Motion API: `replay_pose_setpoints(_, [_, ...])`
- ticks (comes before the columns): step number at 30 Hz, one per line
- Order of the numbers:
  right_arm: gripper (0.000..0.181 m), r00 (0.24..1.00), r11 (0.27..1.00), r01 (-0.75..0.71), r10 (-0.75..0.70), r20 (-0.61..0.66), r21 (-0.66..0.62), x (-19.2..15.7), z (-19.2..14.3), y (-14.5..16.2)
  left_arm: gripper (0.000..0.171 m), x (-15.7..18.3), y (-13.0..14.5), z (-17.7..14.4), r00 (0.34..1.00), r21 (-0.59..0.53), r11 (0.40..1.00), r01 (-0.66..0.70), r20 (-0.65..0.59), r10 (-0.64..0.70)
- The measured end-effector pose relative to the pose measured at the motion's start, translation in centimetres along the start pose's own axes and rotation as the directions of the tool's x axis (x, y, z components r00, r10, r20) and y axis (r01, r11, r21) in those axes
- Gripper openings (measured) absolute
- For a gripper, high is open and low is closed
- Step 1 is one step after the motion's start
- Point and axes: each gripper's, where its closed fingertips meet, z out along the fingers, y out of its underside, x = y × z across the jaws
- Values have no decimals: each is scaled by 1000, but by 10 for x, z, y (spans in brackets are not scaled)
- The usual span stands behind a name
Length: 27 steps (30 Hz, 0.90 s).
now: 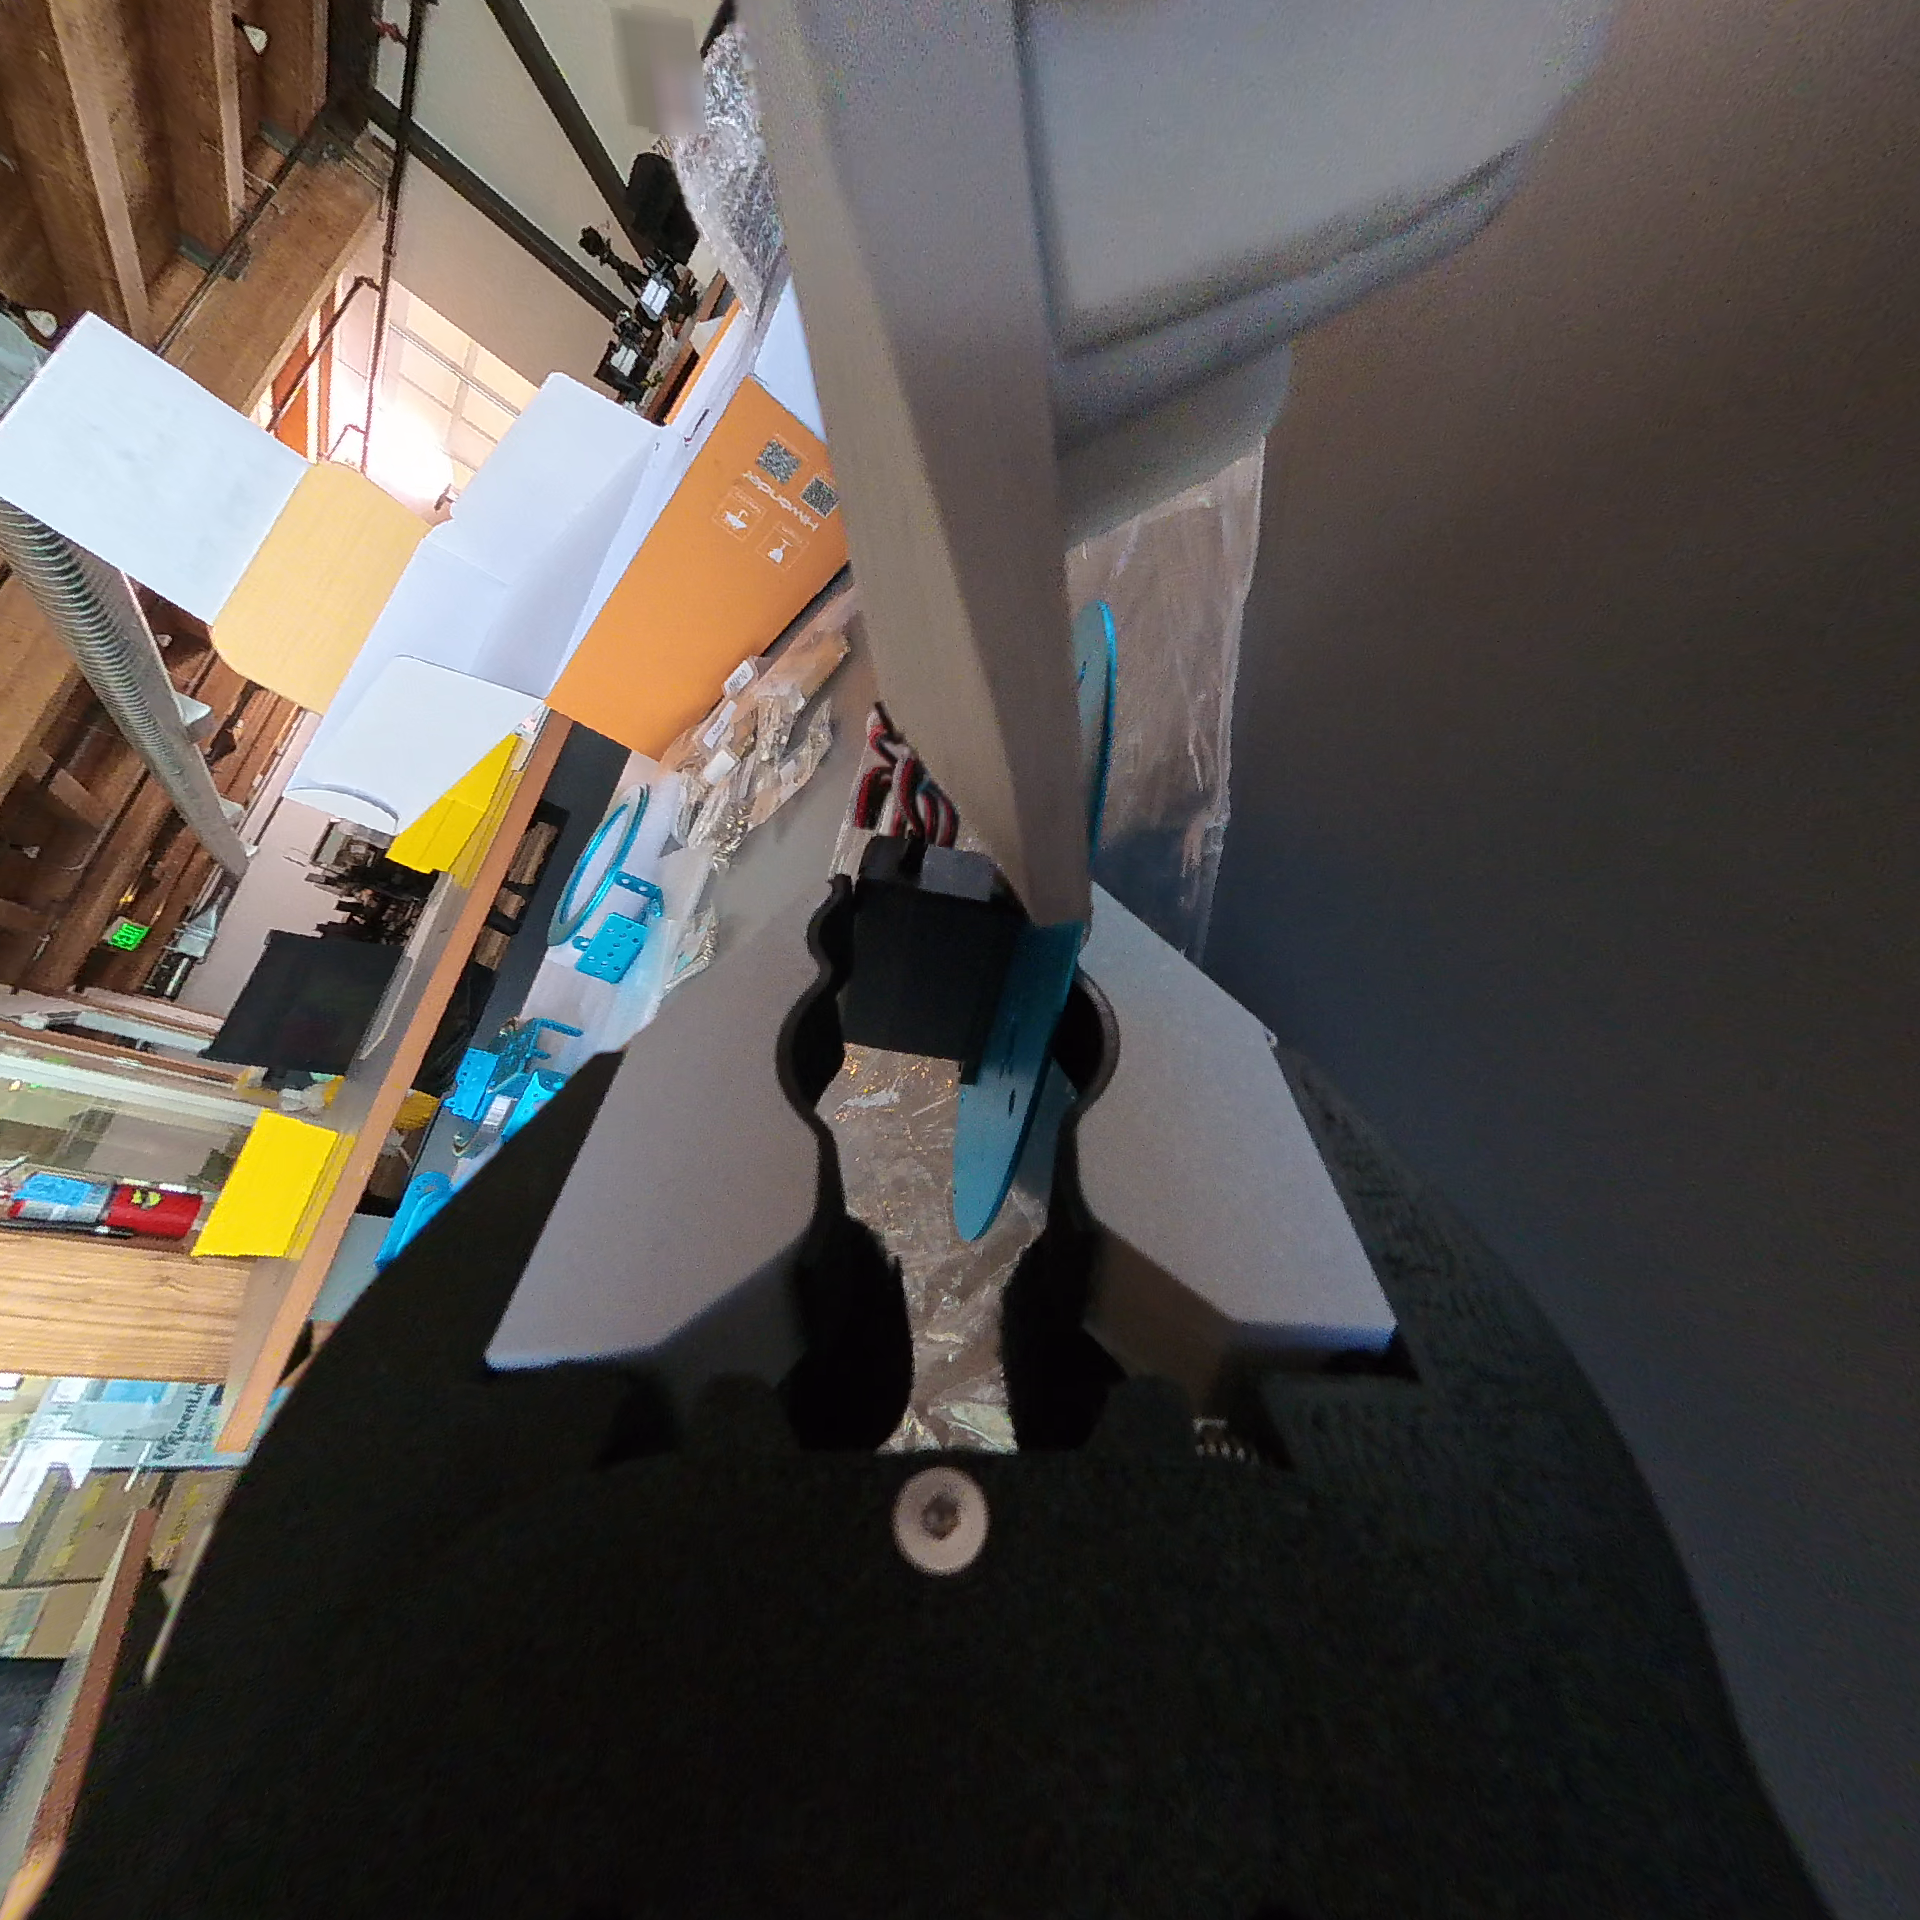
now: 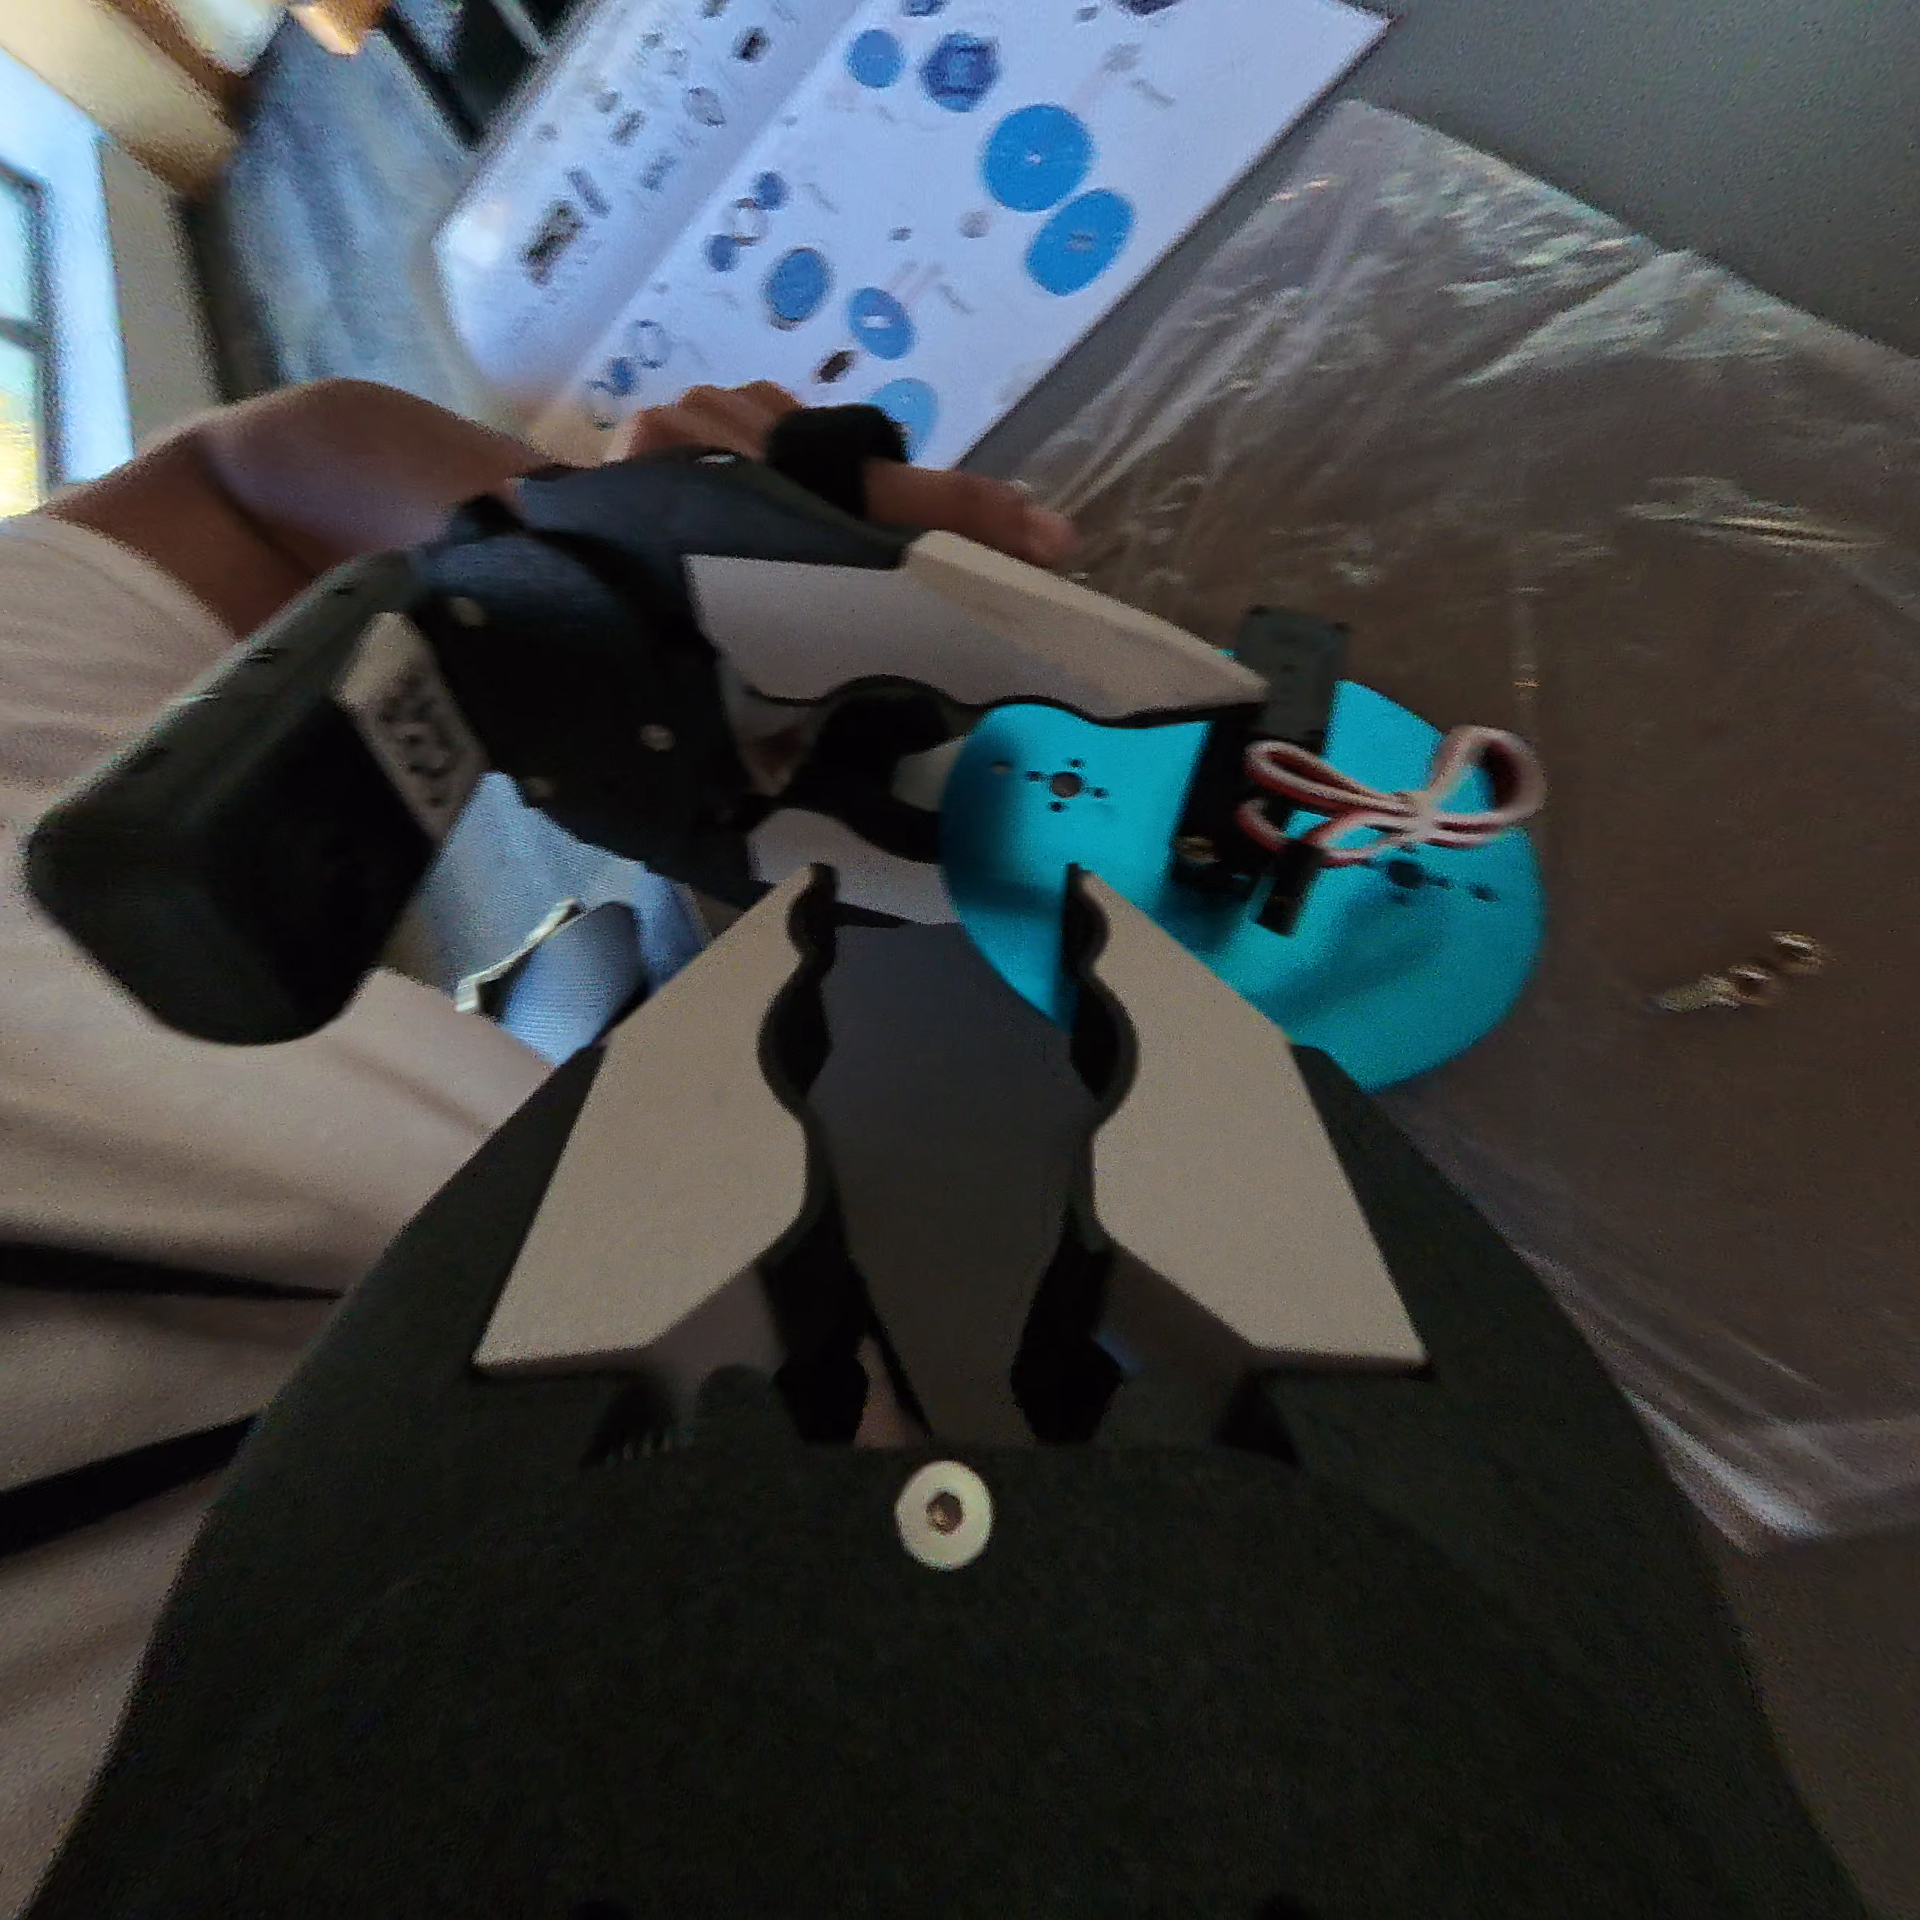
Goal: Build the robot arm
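- Blue disc (image 2: pixel 1299 966) with a black servo (image 2: pixel 1283 686) fixed to it is held above a sheet of clear plastic film (image 2: pixel 1558 582) spread over a grey table (image 2: pixel 1714 94); red, white and black wires (image 2: pixel 1423 795) loop from the servo across the disc face.
- In the left wrist view the disc (image 1: pixel 1013 1060) is seen edge-on and the servo (image 1: pixel 920 966) sits between the jaws of the left gripper (image 1: pixel 951 997), which are pinched on this assembly.
- Only the right wrist view shows the left gripper (image 2: pixel 1236 707) from outside, gripped by a hand (image 2: pixel 831 457) with a black strap round one finger, and the disc's full round face with its small holes.
- The right gripper (image 2: pixel 951 914) has its jaws spread apart with nothing between them; the right fingertip (image 2: pixel 1086 894) lies at the disc's near edge, though contact cannot be judged because of blur.
- One finger of the right gripper (image 1: pixel 935 468) crosses the left wrist view diagonally, its tip at the disc.
- A printed sheet (image 2: pixel 831 208) with blue part pictures lies beyond the film; small screws (image 2: pixel 1735 982) lie on the film right of the disc.
- Only the left wrist view shows an orange box (image 1: pixel 707 582), bagged hardware (image 1: pixel 748 769) and blue metal parts (image 1: pixel 613 925) well apart at the table's far side.
- Open film surface is seen right of and beyond the disc.
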Motion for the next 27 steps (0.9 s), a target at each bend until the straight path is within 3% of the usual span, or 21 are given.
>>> replay_pose_setpoints(2, [60, 992, 999, 43, -44, -119, -5, 15, -2, 0, 37, 1, 0, 0, 1000, 0, 1000, -6, 0, 6])
replay_pose_setpoints(5, [65, 998, 1000, 10, -9, -57, 14, 7, 1, -3, 37, 1, -1, -1, 1000, -1, 1000, -7, 0, 7])
replay_pose_setpoints(8, [73, 990, 999, 38, -36, -136, 8, 18, 4, -3, 37, 0, -1, -1, 1000, -1, 1000, 4, -2, -4])
replay_pose_setpoints(13, [80, 998, 1000, -5, 6, -57, 27, 10, 10, -3, 37, 1, -1, 0, 1000, -1, 1000, -4, -2, 4])
replay_pose_setpoints(16, [64, 998, 1000, -2, 2, -64, 14, 10, 4, 0, 37, 1, -1, 0, 1000, 3, 1000, -2, -1, 2])
replay_pose_setpoints(17, [48, 1000, 999, -5, 5, 16, 32, -2, 1, -2, 37, 0, -1, 0, 1000, 2, 1000, 5, -1, -5])
replay_pose_setpoints(18, [51, 998, 999, -26, 24, 52, 46, -9, -2, -4, 37, 0, -1, 0, 1000, 2, 1000, 12, -3, -12])
replay_pose_setpoints(20, [65, 991, 999, 35, -31, -131, 29, 14, -4, -1, 37, 0, -1, 0, 1000, 2, 1000, 6, -2, -6])
replay_pose_setpoints(21, [69, 985, 998, 58, -54, -161, 19, 17, -3, 1, 37, 1, -1, 0, 1000, 1, 1000, -4, 0, 4])
replay_pose_setpoints(24, [80, 997, 999, 9, -6, -79, 40, 8, 3, -2, 37, 1, -2, 0, 1000, 1, 1000, 1, -1, -1])
replay_pose_setpoints(27, [88, 992, 999, 32, -28, -123, 29, 15, 9, -2, 37, 0, -2, 0, 1000, 1, 1000, 10, -3, -10])
